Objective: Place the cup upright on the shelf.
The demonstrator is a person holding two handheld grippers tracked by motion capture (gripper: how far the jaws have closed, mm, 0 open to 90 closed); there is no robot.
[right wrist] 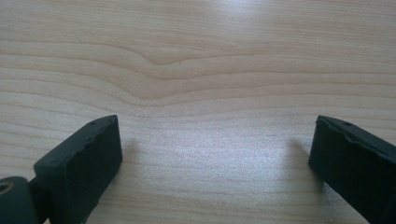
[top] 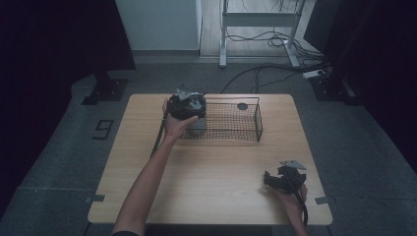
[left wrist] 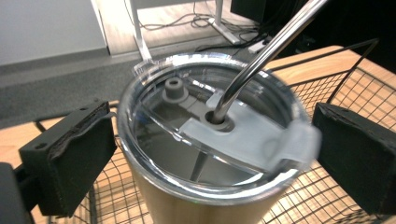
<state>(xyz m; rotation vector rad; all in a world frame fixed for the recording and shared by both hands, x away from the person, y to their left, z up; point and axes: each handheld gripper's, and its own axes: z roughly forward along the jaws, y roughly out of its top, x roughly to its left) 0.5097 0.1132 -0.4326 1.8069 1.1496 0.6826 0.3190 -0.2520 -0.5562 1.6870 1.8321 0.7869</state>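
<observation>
Straddling the tumbler (left wrist: 205,154) with my left gripper (left wrist: 205,140): jaws wide apart, one either side of the clear lid (left wrist: 187,135), a gap showing on both sides, nothing clamped. The tumbler stands upright in the left end of the wire basket (top: 246,123), which sits at the far side of the table (top: 206,167). A metal straw (left wrist: 266,51) goes through the lid's slider opening and leans away to the upper right.

Right gripper (top: 284,178) rests low over bare wood at the near right corner, jaws spread wide, empty.

Handling judgement: the body looks like rigid metal, smooth-walled, so likely slippery under the pads. Through the lid I cannot tell whether there is liquid inside, so weight is uncertain; assume it may be heavy. The lid is clear plastic and may only be pressed on, so it is not a safe place to clamp. Better to drop lower and close on the wall just below the lid rim. Straw is loose in its hole and could swing or snag on the basket wires if the tumbler is tilted.
</observation>
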